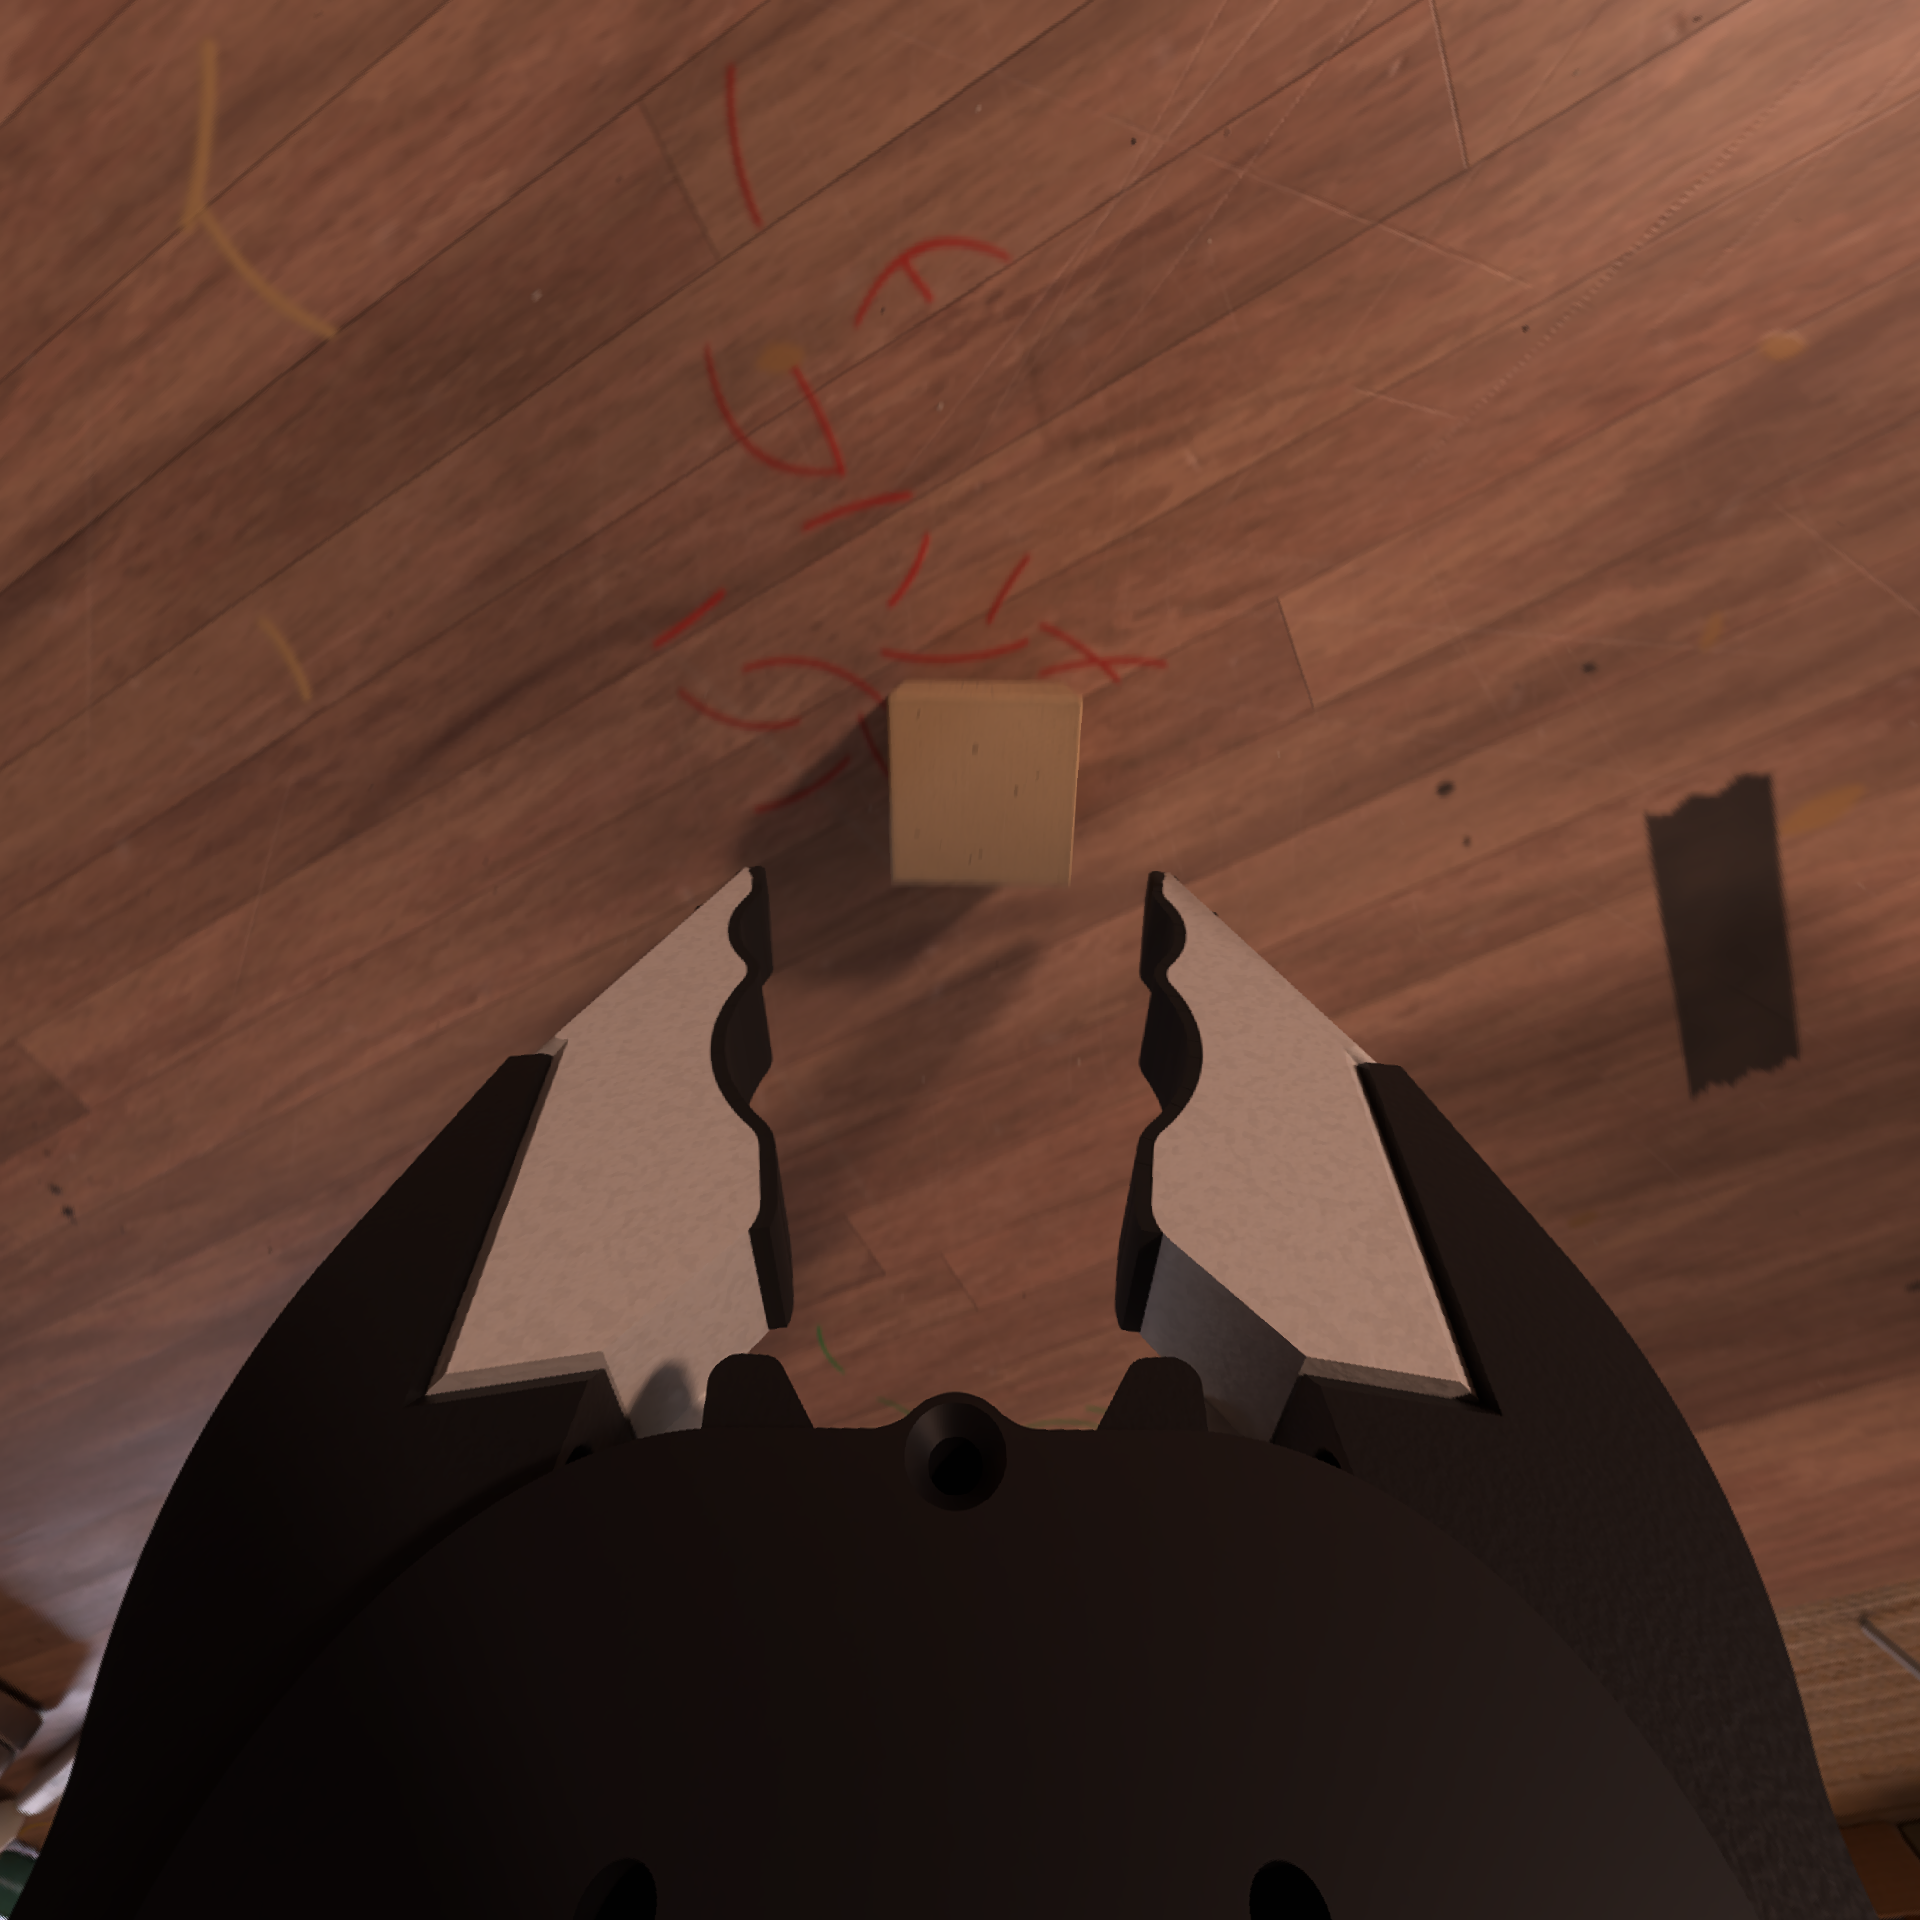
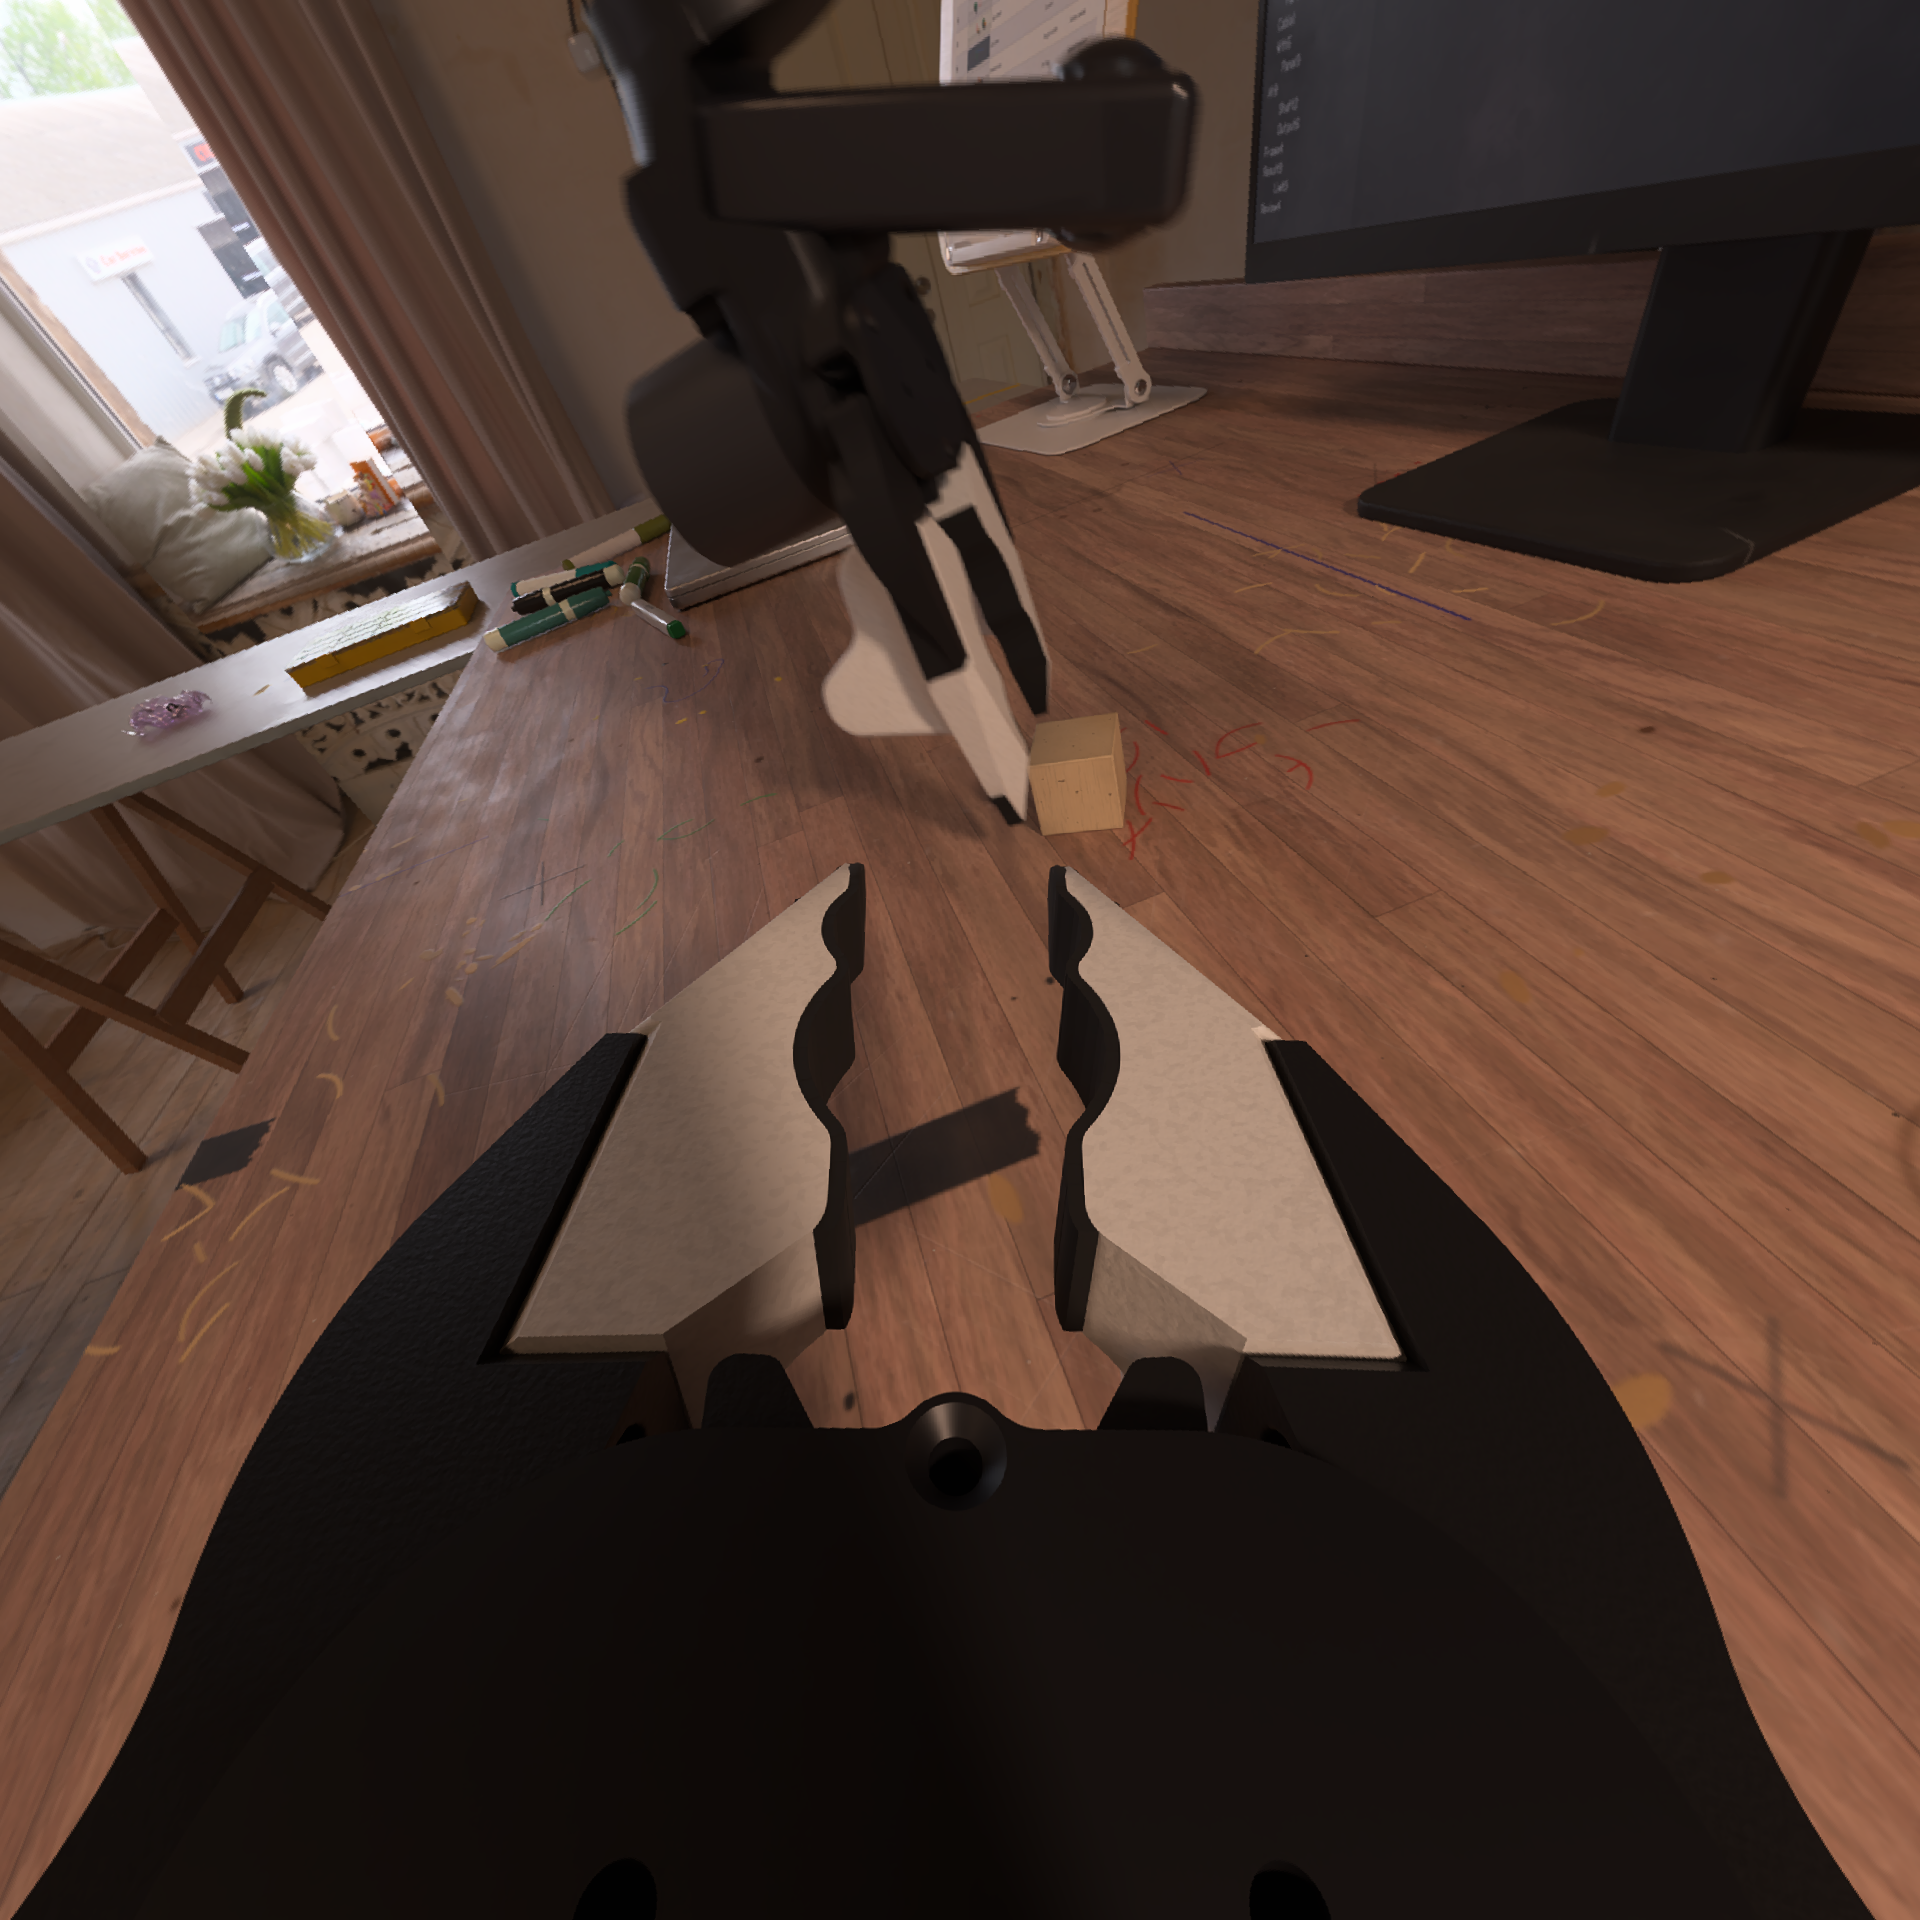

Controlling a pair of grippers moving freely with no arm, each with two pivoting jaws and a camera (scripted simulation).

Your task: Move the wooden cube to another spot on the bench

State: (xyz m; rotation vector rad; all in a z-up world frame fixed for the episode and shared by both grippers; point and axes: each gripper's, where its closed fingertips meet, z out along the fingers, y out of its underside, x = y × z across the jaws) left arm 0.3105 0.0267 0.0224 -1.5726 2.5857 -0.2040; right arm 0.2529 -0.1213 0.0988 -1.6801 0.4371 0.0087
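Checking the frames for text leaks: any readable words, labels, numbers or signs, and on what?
I don't quote writing; here is where it stands.
Monitor: pale text lines down the screen's left edge.
Sheet on the white stand: small print, blurred.
Sign outdoors, white with red writing: too small to read.
Bench: red scribbles, not letters.
Cube: none.
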